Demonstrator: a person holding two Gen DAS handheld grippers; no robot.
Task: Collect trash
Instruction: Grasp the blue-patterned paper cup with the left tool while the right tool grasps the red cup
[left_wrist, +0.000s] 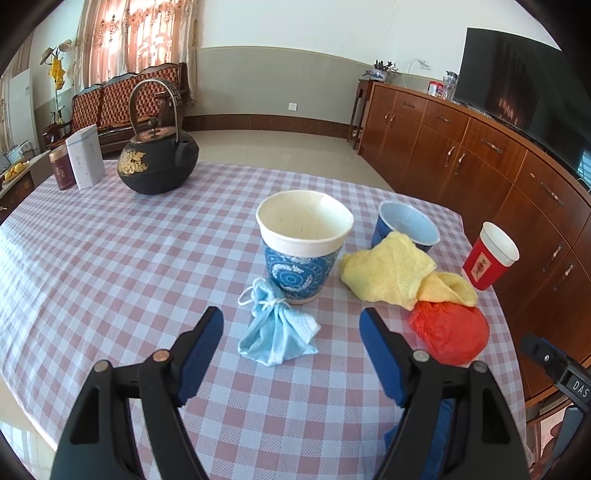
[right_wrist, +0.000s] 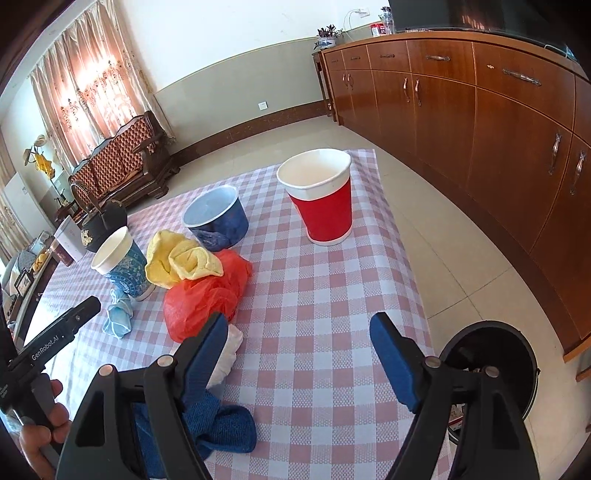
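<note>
My left gripper (left_wrist: 291, 317) is open and empty, its jaws either side of a knotted light-blue face mask (left_wrist: 277, 332) on the checked tablecloth (left_wrist: 110, 258). Behind the mask stands a blue patterned paper cup (left_wrist: 301, 243). To the right lie a yellow cloth (left_wrist: 391, 273), a crumpled red plastic bag (left_wrist: 450, 332), a dark blue cup (left_wrist: 404, 227) and a red paper cup (left_wrist: 489, 254). My right gripper (right_wrist: 299, 328) is open and empty above the table, with the red bag (right_wrist: 207, 295), a white crumpled wad (right_wrist: 227, 354) and a blue cloth (right_wrist: 221, 424) by its left finger. The red cup (right_wrist: 325, 199) stands ahead.
A black bin (right_wrist: 491, 373) stands on the floor at the table's right edge. A black iron teapot (left_wrist: 157, 155), a white box (left_wrist: 86, 157) and a tin (left_wrist: 61, 168) stand at the far left. A wooden cabinet (left_wrist: 480, 155) runs along the right.
</note>
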